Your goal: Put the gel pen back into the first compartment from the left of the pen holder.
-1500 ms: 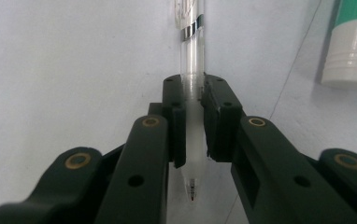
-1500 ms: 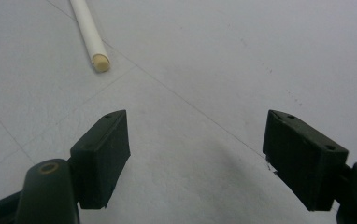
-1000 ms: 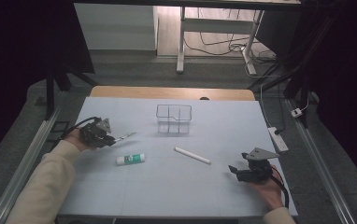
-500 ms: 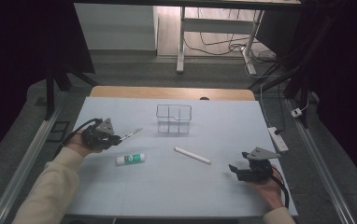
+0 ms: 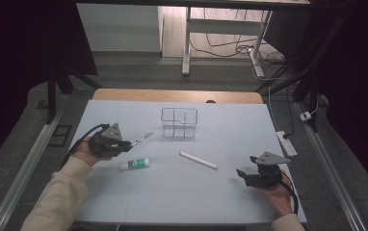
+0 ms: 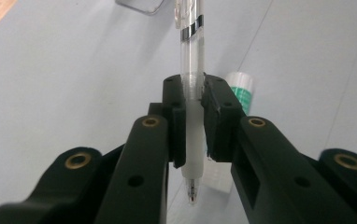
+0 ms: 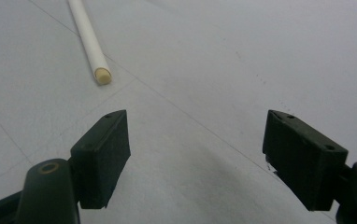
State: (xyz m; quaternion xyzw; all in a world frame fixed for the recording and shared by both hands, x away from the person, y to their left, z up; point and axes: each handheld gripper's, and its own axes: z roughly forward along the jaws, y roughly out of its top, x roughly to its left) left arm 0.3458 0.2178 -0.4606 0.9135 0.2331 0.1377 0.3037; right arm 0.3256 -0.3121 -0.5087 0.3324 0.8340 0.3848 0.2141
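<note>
Left gripper [image 5: 133, 142] pinching a clear pen [image 5: 142, 139] by its barrel, the pen clear of the white table [image 5: 182, 197] and aimed toward 2 o'clock at the wire basket [image 5: 179, 123]; right gripper [image 5: 241, 173] resting near the table's 4 o'clock corner with its jaws spread wide and nothing between them. A glue stick [image 5: 134, 164] lies just at 5 o'clock of the left gripper, and a white stick [image 5: 198, 160] lies at 6 o'clock of the basket, well apart from both grippers. The step in hand is judged to be carrying the pen to the basket: to do it well, bring the pen over one compartment, tip it more nearly upright so that its far end clears the wire rim, and release only once that end is inside, since a slanted pen may catch on a divider or tip the light basket. The left gripper view shows what the high view cannot: the pads [image 6: 176, 107] press on the barrel near the writing tip, which points back toward the camera, so most of the pen's [image 6: 191, 70] length overhangs in front. The right gripper view shows the blunt cream end of the white stick [image 7: 92, 51] at 11 o'clock of the open jaws, untouched
</note>
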